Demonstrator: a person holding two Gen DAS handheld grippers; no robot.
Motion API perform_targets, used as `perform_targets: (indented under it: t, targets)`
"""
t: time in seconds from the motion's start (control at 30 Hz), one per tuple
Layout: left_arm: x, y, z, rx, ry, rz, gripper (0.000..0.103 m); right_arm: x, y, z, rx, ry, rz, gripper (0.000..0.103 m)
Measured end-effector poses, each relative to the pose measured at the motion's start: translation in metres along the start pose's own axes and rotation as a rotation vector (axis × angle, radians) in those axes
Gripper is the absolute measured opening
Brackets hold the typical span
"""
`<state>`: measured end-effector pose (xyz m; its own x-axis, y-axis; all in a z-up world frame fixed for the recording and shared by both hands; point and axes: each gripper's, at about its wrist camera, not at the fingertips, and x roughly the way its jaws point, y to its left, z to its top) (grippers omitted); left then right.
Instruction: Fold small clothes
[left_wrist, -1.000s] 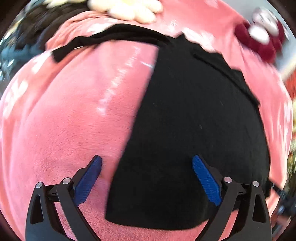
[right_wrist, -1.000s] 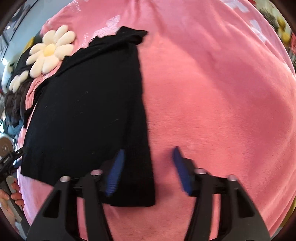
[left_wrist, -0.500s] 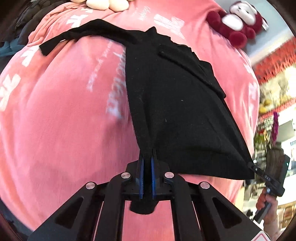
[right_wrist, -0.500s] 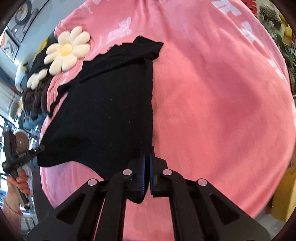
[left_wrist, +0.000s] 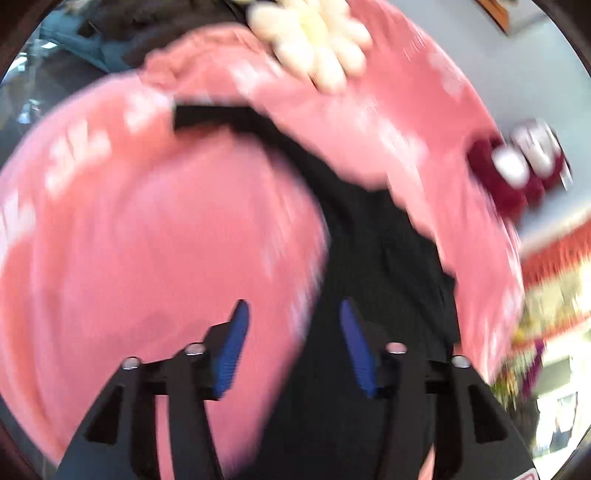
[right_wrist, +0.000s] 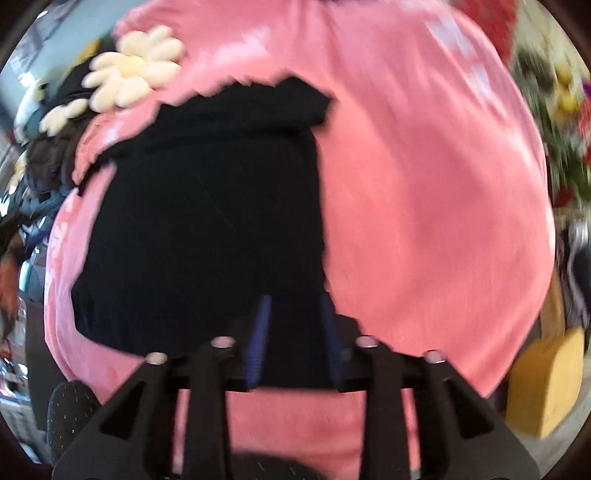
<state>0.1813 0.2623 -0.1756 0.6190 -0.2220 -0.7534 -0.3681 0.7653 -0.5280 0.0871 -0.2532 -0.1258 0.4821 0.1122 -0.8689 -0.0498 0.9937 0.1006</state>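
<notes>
A pink blanket (right_wrist: 424, 184) is covering the surface, with the black garment (right_wrist: 207, 221) lying limp on it; both the left gripper (left_wrist: 291, 343) and right gripper (right_wrist: 295, 339) are gaping, holding nothing. Being soft and light, it is probably best pinched at near corners.

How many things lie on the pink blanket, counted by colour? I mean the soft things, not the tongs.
Black: 1, the garment
Cream white: 2, the large daisy cushion and a smaller daisy cushion
Dark red and white: 1, the plush toy
Total: 4
</notes>
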Motion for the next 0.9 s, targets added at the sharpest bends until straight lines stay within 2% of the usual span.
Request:
perform_targets:
  t: [0.13,0.17,0.27,0.3,0.37,0.43,0.47,0.5,0.53,0.57,0.63,0.73,0.83,0.9]
  targets:
    - [0.049,0.035,0.079,-0.109,-0.027,0.077,0.054,0.011,0.040,0.023,-0.080,-0.030,0.035,0.044]
    - [0.066,0.051,0.097,-0.183,-0.025,0.077,0.054,0.016,0.049,0.025,-0.094,-0.029,0.043,0.044]
    - [0.099,0.101,0.127,-0.441,-0.038,0.011,0.054,0.031,0.071,0.023,-0.130,-0.012,0.065,0.044]
    - [0.105,0.113,0.133,-0.499,-0.048,-0.010,0.054,0.036,0.075,0.024,-0.138,-0.008,0.071,0.045]
    - [0.120,0.129,0.146,-0.588,-0.077,-0.043,0.054,0.044,0.089,0.025,-0.155,0.006,0.077,0.046]
    - [0.136,0.136,0.155,-0.631,-0.071,-0.067,0.053,0.052,0.099,0.026,-0.160,0.018,0.075,0.049]
    - [0.145,0.141,0.160,-0.651,-0.075,-0.103,0.046,0.054,0.101,0.027,-0.161,0.018,0.074,0.052]
    - [0.150,0.144,0.163,-0.661,-0.083,-0.125,0.033,0.057,0.103,0.027,-0.163,0.022,0.071,0.053]
    - [0.153,0.147,0.166,-0.666,-0.097,-0.171,0.000,0.059,0.105,0.027,-0.167,0.025,0.066,0.053]
    - [0.154,0.148,0.170,-0.681,-0.113,-0.228,0.001,0.060,0.107,0.027,-0.169,0.025,0.055,0.053]
    - [0.135,0.142,0.176,-0.658,-0.174,-0.252,0.000,0.063,0.105,0.027,-0.162,0.035,0.051,0.053]
    - [0.092,0.114,0.200,-0.500,-0.258,-0.275,0.000,0.062,0.101,0.026,-0.140,0.029,0.044,0.054]
    - [0.030,0.063,0.221,-0.332,-0.324,-0.409,0.000,0.057,0.095,0.024,-0.118,0.021,0.043,0.054]
    - [-0.016,0.001,0.231,-0.150,-0.333,-0.480,0.000,0.053,0.091,0.024,-0.114,0.009,0.032,0.054]
